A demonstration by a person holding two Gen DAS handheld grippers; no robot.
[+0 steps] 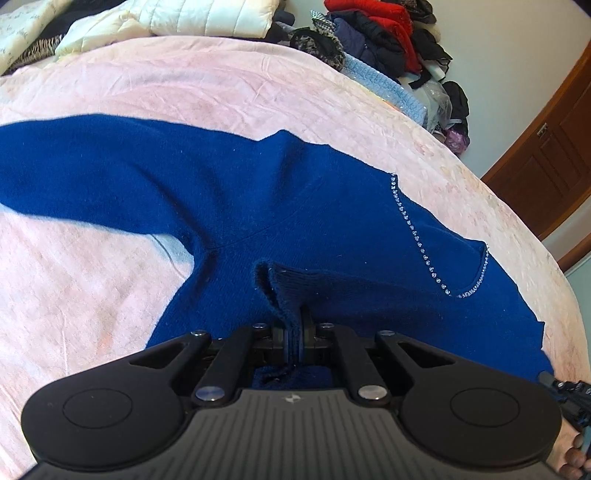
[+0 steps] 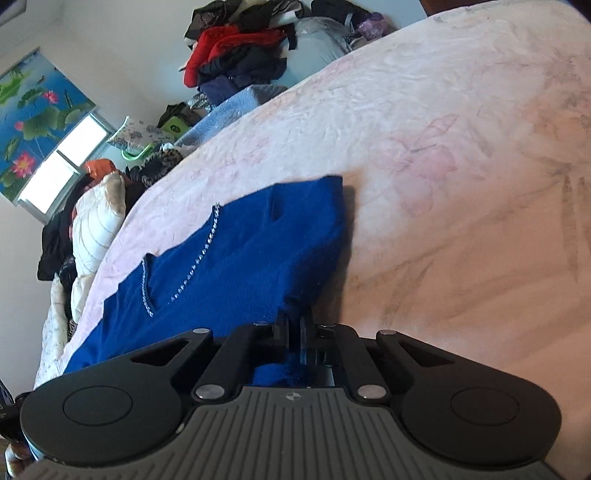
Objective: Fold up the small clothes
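— Where's the garment now?

— The deep blue knitted sweater with the line of small rhinestones (image 1: pixel 332 206) lies spread on the pale pink flowered bedspread (image 1: pixel 184 85), one sleeve stretched away from the body across the cloth. The heap of red and dark clothes (image 1: pixel 373 33) sits beyond the far edge of that bedspread, well apart from the sweater.

— And the tools?

— The left tool (image 1: pixel 293 332) is pressed together on a ribbed edge of the sweater, the knit bunched up between its fingers. The right tool (image 2: pixel 295 328) is likewise pinching the sweater at a corner just beside the bare bedspread; blue wool shows inside its jaws.

— So which step is this?

— I'd say a fold is just starting: both edges gripped, the body mostly flat on the bedspread, nothing doubled over yet that I can see.

— What comes next?

— Likely lifting both gripped edges together and carrying them across the sweater's body, keeping them level so the knit doesn't twist. That outstretched sleeve probably wants tucking in too.
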